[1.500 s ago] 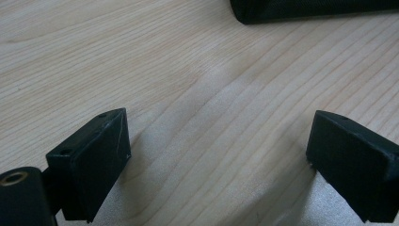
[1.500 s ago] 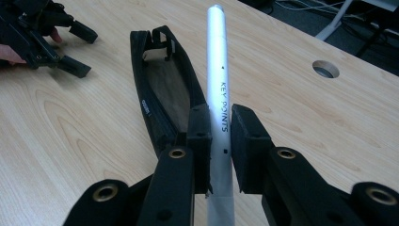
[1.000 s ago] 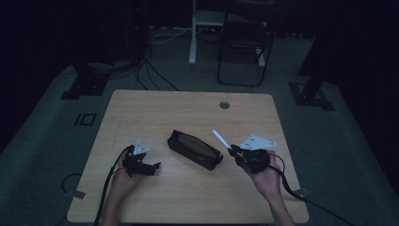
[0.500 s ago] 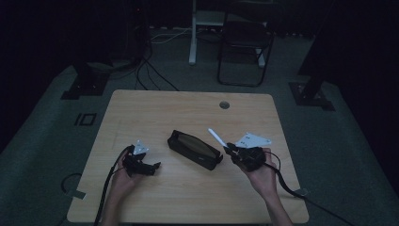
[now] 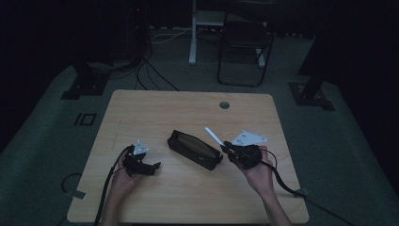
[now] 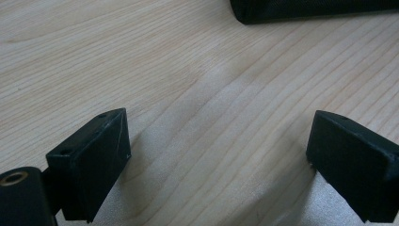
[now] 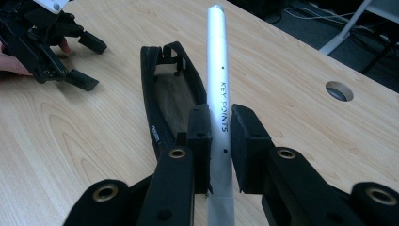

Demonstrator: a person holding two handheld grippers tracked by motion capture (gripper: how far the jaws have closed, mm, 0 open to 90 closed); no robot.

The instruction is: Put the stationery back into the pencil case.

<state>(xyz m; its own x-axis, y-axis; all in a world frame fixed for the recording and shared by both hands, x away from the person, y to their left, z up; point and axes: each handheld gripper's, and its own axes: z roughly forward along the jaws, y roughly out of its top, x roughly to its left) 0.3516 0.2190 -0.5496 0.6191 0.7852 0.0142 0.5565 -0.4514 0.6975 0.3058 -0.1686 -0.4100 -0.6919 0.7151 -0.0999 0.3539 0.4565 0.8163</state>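
I'm carrying the white pen, pinched in my right gripper, leftward since a second ago, so it is now hanging just above the open black pencil case. My left gripper is resting spread and empty on the table; dropping the pen in looks close.

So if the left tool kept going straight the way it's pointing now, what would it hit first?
Most likely the black pencil case. The left tool sits open and low over bare wooden table, and the case's edge lies ahead, slightly to the right of its line. Depth is unclear, so it might just graze that edge.
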